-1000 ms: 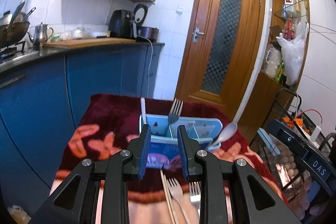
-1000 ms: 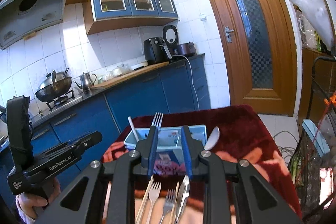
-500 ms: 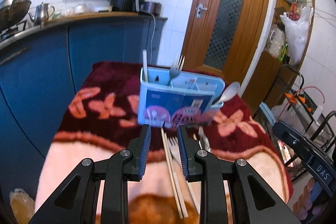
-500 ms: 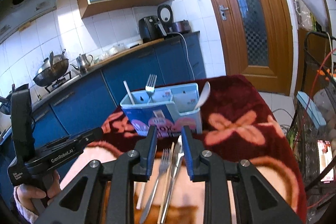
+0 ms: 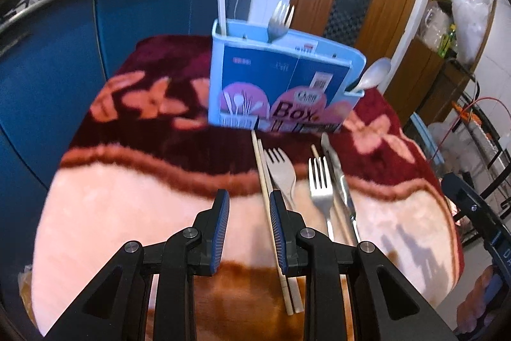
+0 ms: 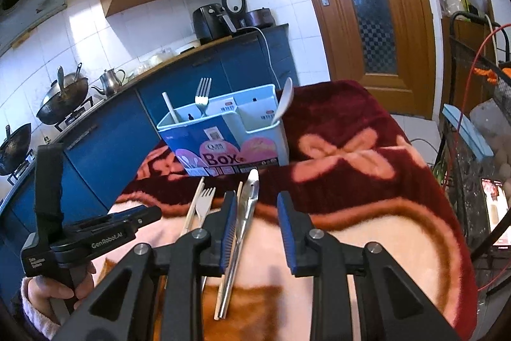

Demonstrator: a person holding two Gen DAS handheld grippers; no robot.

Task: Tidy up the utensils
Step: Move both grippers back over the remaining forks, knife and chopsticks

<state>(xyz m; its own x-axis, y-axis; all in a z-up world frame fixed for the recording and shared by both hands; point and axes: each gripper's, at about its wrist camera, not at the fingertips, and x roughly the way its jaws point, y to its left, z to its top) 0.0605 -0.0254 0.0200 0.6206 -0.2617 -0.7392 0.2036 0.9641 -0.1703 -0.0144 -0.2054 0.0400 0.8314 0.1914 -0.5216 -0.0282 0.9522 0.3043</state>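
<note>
Black claws (image 5: 249, 200) (image 6: 257, 203) hover parted, angled down over loose cutlery (image 5: 319, 181).

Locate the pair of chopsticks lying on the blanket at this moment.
In the left wrist view, the chopsticks lie flat on the blanket in front of the blue utensil box, just left of the plastic fork, running down between the left gripper jaws.

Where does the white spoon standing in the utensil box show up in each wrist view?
Left wrist: the white spoon leans out of the right end of the blue utensil box, upper right of centre.
Right wrist: the spoon is just above centre, again in the box's right end compartment.
Shared landmark: the upright fork standing in the box.
</note>
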